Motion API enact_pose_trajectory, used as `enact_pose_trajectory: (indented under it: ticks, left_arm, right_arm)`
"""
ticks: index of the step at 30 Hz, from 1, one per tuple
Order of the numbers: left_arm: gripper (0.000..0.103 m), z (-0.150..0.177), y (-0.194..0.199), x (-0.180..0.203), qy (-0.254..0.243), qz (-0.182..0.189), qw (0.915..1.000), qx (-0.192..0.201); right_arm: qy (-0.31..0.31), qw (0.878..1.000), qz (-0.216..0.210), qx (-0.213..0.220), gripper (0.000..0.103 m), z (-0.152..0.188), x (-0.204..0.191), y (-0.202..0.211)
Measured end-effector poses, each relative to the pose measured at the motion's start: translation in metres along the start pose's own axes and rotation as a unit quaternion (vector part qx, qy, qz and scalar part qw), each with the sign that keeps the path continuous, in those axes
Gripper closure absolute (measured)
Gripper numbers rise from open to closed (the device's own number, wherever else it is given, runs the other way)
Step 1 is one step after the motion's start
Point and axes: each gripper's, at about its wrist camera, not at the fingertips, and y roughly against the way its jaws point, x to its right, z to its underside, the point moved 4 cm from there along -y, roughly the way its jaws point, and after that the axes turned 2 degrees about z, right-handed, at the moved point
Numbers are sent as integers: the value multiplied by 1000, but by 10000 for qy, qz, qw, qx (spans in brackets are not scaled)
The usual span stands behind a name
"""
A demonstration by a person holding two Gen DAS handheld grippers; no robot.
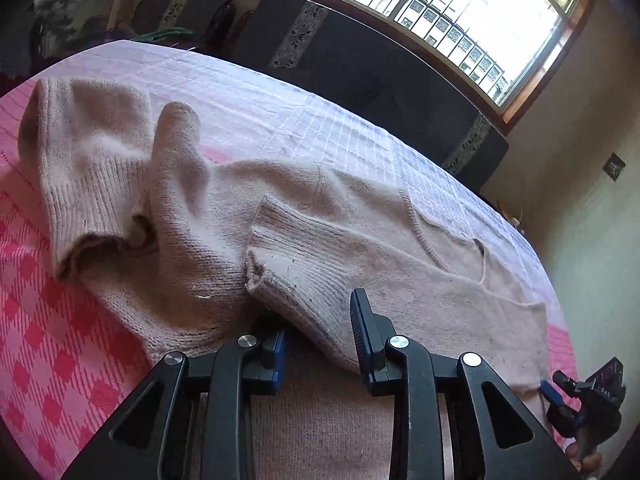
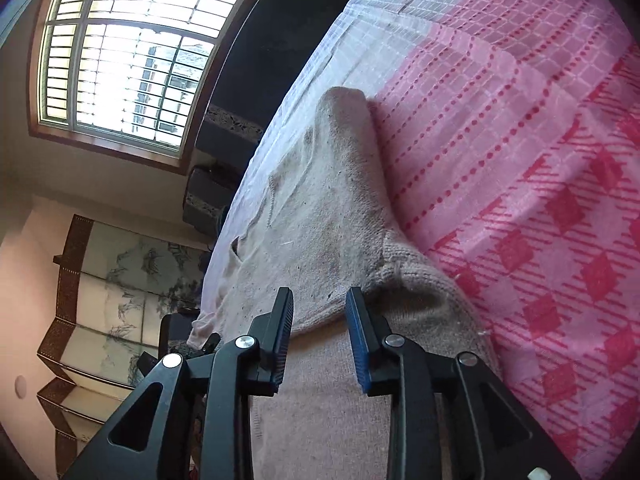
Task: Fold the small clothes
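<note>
A beige knit sweater (image 1: 280, 216) lies spread on the pink bed cover, both sleeves folded in over the body. My left gripper (image 1: 320, 320) is open at the sweater's near edge; a ribbed sleeve cuff (image 1: 288, 252) lies over the gap and hides the left fingertip. My right gripper (image 2: 320, 312) is open, its fingers standing either side of the sweater's edge (image 2: 320, 240) beside the other ribbed cuff (image 2: 420, 292). The right gripper also shows in the left wrist view (image 1: 576, 400) at the far right. Whether any cloth is pinched I cannot tell.
The bed cover (image 1: 60, 320) is pink and red checked near me and pale lilac farther off (image 1: 320, 92). Dark cushioned seats (image 1: 360, 60) stand behind the bed under a barred window (image 1: 460, 12). A folding painted screen (image 2: 120, 280) stands by the wall.
</note>
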Motion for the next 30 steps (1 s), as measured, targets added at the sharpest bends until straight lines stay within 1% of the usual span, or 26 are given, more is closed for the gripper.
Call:
enact_pose_trajectory:
  ticks: [3, 5, 7, 8, 10, 12, 14, 16, 17, 18, 20, 21, 22, 23, 24, 25, 26, 28, 29, 30]
  left_arm:
    - [74, 0, 3, -6, 133, -14, 9999, 95]
    - [74, 0, 3, -7, 157, -25, 9998, 91]
    - [74, 0, 1, -5, 139, -63, 9999, 75]
    - [74, 0, 0, -5, 135, -59, 9999, 66]
    - [74, 0, 0, -5, 147, -48, 9999, 65]
    - [74, 1, 0, -6, 149, -39, 9999, 62]
    - [74, 0, 0, -7, 172, -8, 9998, 62]
    - [74, 0, 1, -8, 188, 10, 9998, 63]
    - [74, 0, 1, -8, 184, 5, 9998, 62]
    - [74, 0, 1, -8, 181, 3, 9998, 61]
    - [73, 0, 1, -8, 188, 9, 9998, 63]
    - [73, 0, 1, -9, 194, 18, 9998, 64]
    - [71, 0, 1, -8, 192, 35, 9998, 61]
    - [70, 1, 1, -7, 179, 64, 9998, 58]
    - [64, 1, 1, -5, 149, 95, 9998, 52]
    - [56, 1, 1, -2, 95, 149, 9998, 41]
    - [51, 1, 1, 1, 29, 206, 9998, 30]
    - [33, 3, 2, 7, -130, 198, 9997, 38]
    - [30, 3, 3, 9, -191, 159, 9997, 44]
    - [29, 3, 3, 10, -217, 137, 9997, 39]
  right_arm:
    - [110, 9998, 187, 51, 77, -4, -6, -8]
    - [55, 9996, 273, 35, 77, -5, -10, -9]
    - [-36, 9997, 163, 168, 75, -5, -9, 2]
    - [-87, 9995, 164, 258, 75, -5, -6, 10]
    - [-145, 9991, 280, 292, 75, -7, 3, 21]
    - [-149, 9988, 271, 373, 75, -11, 6, 29]
    - [-27, 9987, 301, 409, 74, -17, 2, 29]
    - [192, 9992, 108, 335, 74, -23, -10, 21]
    - [358, 9989, 94, 273, 74, -24, -17, 14]
    - [558, 9981, 162, 187, 74, -24, -23, 7]
    - [922, 9948, 428, -55, 75, -22, -31, -11]
    - [1110, 9911, 716, -140, 75, -20, -32, -18]
    - [1304, 9857, 1054, -183, 81, -18, -32, -23]
    - [1465, 9817, 1208, -119, 84, -17, -32, -22]
    - [1621, 9756, 1483, -38, 93, -16, -32, -20]
    - [1810, 9652, 1886, 74, 103, -16, -31, -16]
    - [1936, 9579, 2114, 135, 103, -17, -29, -14]
    - [1958, 9591, 2043, 102, 103, -19, -25, -12]
    - [2056, 9551, 2130, 106, 103, -19, -26, -13]
    - [2214, 9476, 2300, 145, 103, -18, -27, -13]
